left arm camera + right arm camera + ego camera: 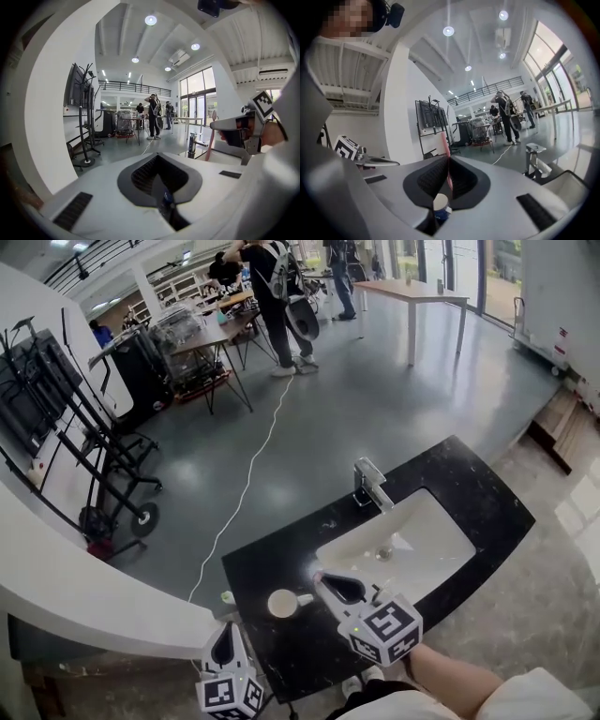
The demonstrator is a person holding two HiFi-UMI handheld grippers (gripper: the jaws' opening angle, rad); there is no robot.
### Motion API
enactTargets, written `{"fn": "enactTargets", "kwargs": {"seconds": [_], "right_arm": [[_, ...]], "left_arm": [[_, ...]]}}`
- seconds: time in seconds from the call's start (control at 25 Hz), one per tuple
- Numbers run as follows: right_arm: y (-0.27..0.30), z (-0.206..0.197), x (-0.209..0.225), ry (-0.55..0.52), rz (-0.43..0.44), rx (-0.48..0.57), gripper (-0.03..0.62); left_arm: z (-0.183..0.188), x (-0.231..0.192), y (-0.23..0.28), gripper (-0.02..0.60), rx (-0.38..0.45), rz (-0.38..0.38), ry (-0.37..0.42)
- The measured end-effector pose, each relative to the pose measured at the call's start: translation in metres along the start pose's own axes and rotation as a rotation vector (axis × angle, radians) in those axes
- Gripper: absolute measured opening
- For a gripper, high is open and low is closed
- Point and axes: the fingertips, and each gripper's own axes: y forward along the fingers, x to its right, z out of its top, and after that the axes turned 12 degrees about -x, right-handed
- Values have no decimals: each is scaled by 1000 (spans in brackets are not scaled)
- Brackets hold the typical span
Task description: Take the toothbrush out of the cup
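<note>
Now your right gripper (321, 577) pinches the pink toothbrush (444, 143), just right of the cup (281, 603) at lower centre of the head view; your left gripper (226, 630), lower left, stands pressed together, empty.

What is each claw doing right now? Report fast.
Left claw: shut, nothing between its jaws.
Right claw: shut on the pink toothbrush.

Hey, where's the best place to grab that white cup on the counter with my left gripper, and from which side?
I'd grip the cup by its rim and wall on the side facing the left gripper. It stands upright with its mouth open, and its handle points away toward the right gripper.
</note>
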Motion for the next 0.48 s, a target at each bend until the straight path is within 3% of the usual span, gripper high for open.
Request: {"fn": "enactTargets", "kwargs": {"seconds": [0.48], "right_arm": [[-36,-18,21,-12,-90,-24,3]], "left_arm": [[19,41,1,18,33,-65,47]]}}
